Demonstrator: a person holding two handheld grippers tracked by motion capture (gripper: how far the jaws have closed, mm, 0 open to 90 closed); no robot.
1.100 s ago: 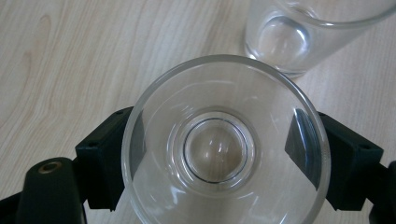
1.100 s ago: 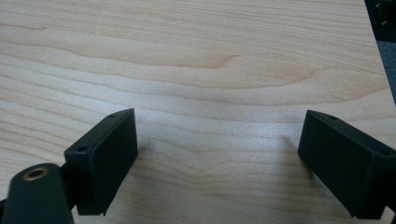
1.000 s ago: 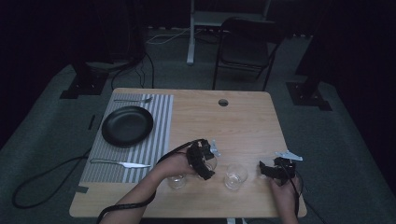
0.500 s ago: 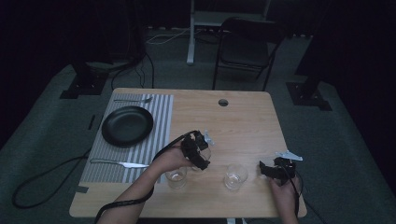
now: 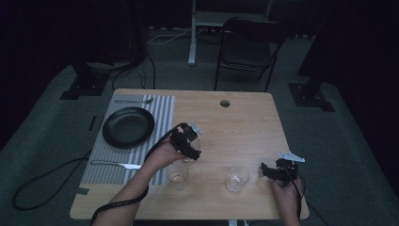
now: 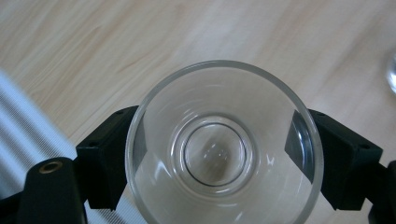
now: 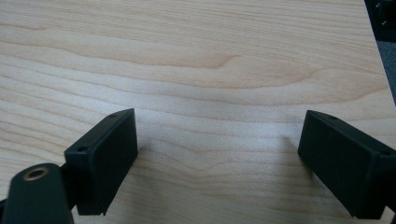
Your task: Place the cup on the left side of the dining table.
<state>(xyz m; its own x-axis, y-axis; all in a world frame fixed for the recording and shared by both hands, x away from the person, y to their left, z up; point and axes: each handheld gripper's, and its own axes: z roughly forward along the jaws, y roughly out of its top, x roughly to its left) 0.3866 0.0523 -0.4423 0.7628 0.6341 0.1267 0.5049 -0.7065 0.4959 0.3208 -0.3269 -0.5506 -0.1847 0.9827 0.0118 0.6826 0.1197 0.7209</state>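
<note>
Glass (image 6: 224, 149) between left tongs (image 6: 219, 163), near rim cut off

Seen from above, a clear drinking glass (image 6: 224, 149) sits clamped between the two black jaws of the left gripper (image 6: 215, 158) over the light wooden table (image 6: 154, 42), with a striped placemat (image 6: 23, 126) edge at left.

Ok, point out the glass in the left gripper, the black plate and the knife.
glass (image 6: 219, 154), left gripper view, its base seen through the open mouth.
black plate (image 5: 128, 126), high view, its centre.
knife (image 5: 117, 165), high view, mid-length.
</note>
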